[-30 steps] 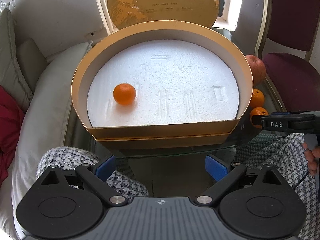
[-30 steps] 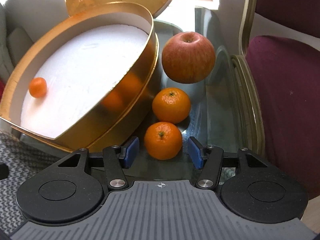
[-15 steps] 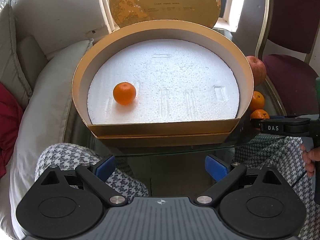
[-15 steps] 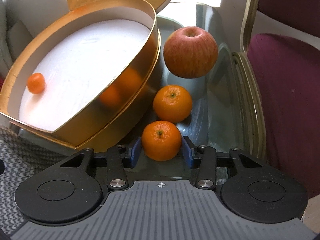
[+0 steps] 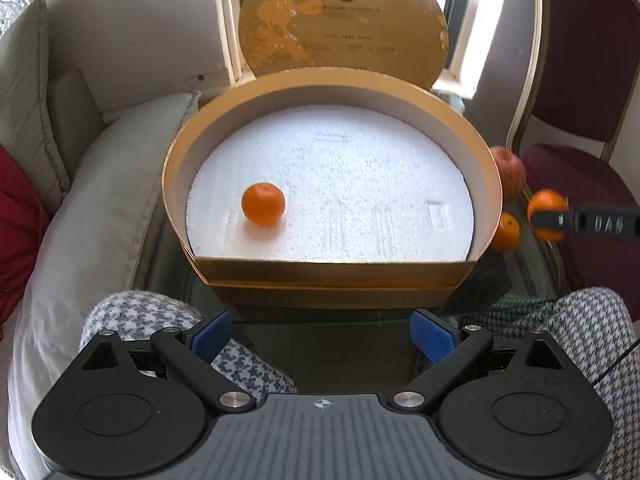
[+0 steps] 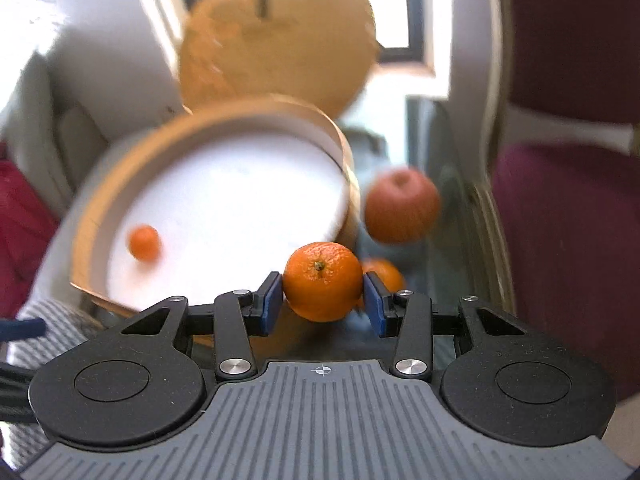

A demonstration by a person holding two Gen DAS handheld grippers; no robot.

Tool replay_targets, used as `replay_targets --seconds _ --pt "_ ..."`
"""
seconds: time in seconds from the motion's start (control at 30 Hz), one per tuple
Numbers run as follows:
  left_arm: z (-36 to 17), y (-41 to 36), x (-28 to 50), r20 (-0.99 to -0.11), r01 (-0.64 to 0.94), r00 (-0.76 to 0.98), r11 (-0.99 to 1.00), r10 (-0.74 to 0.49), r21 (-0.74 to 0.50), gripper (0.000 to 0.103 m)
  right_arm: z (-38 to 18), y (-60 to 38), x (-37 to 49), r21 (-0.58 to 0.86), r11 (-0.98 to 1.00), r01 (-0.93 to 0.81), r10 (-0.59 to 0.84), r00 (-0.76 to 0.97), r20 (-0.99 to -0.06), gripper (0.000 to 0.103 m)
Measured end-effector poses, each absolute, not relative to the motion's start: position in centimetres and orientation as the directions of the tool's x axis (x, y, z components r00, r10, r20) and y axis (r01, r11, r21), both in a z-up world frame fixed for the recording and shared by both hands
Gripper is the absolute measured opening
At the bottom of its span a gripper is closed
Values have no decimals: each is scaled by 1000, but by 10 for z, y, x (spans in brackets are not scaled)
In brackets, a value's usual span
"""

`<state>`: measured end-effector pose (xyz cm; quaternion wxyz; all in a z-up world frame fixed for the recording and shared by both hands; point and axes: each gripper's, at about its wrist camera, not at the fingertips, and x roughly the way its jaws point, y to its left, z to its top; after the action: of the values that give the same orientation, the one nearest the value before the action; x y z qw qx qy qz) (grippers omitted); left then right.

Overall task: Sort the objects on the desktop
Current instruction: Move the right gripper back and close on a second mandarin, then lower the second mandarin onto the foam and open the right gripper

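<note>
Showing the letters "DAS" in pale print on its black side, the right gripper (image 5: 560, 220) enters the left wrist view from the right edge, to the right of the gold box (image 5: 332, 276). The gold lid (image 5: 344, 24) stands upright behind the box and carries a small dark emblem and several lines of fine print, too small to read.

The right gripper (image 6: 323, 304) is clamped on a mandarin (image 6: 322, 281): both blue pads (image 6: 268, 306) press its sides, with the stem end facing the camera. The held fruit hangs clear of the glass table (image 6: 440, 240), in front of the box's right wall (image 6: 348, 200). A second mandarin (image 6: 384, 276) lies on the glass just behind it, partly hidden by the right pad. A red apple (image 6: 402, 206) sits farther back, near the box wall. This view is blurred apart from the gripper and its fruit.

The left gripper (image 5: 320, 338) stands with its blue pads (image 5: 210, 332) wide apart, holding and touching nothing, near the front edge of the table, above a houndstooth fabric (image 5: 140, 320).

Inside the box a white foam insert (image 5: 340, 184) covers the floor, with shallow moulded recesses. One small mandarin (image 5: 263, 204) rests on the foam in the left part, apart from the wall. A dark red chair (image 5: 580, 100) stands to the right of the table, and pale cushions (image 5: 100, 200) lie to the left.
</note>
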<state>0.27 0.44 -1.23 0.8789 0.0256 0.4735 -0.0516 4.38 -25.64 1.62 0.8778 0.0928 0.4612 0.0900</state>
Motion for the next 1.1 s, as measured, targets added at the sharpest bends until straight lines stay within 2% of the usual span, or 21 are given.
replay_targets --seconds 0.23,0.6,0.8,1.1 --pt "-5 38 6 -813 16 582 1000 -27 -22 97 16 -184 73 234 939 -250 333 501 -799 45" --pt "-15 95 16 -830 -148 556 988 42 -49 97 -48 -93 118 242 892 -380 370 311 -875 45" --pt "-16 101 17 -832 -150 553 987 40 -52 97 -61 -77 125 241 885 -398 366 276 -889 45" --pt "-9 92 13 -827 -131 561 991 43 -38 97 -48 -101 122 306 891 -336 403 273 -873 58"
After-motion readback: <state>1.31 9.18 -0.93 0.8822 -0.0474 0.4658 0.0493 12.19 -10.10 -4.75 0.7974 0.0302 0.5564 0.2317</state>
